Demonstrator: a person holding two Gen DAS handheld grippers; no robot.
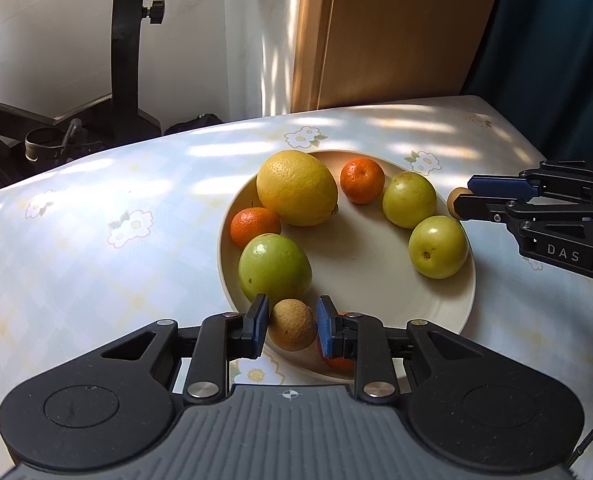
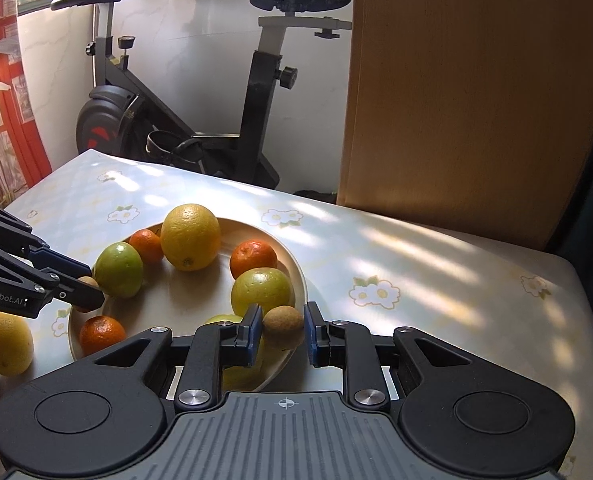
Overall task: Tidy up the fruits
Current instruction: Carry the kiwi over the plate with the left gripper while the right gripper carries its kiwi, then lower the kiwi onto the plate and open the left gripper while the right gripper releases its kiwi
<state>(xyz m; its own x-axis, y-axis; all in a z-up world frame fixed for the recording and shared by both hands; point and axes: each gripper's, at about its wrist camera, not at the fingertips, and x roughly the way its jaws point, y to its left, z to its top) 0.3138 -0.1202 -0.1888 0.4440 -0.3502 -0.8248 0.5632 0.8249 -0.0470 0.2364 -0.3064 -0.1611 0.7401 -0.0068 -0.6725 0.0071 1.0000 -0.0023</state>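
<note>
The left gripper (image 1: 292, 326) clamps a small round brown fruit (image 1: 291, 325) at the lower centre, over the cream round plate (image 1: 360, 256). The right gripper (image 2: 283, 328) clamps another small brown fruit (image 2: 283, 327) beside the plate's rim.

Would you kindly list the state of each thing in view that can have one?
Left tool: shut on a small brown fruit, over the plate's near edge.
Right tool: shut on a second small brown fruit, at the plate's rim.
Plate: on the table, holding fruit, its middle bare.
Large yellow citrus: resting on the plate.
Yellow fruit: off the plate, on the tablecloth.
</note>
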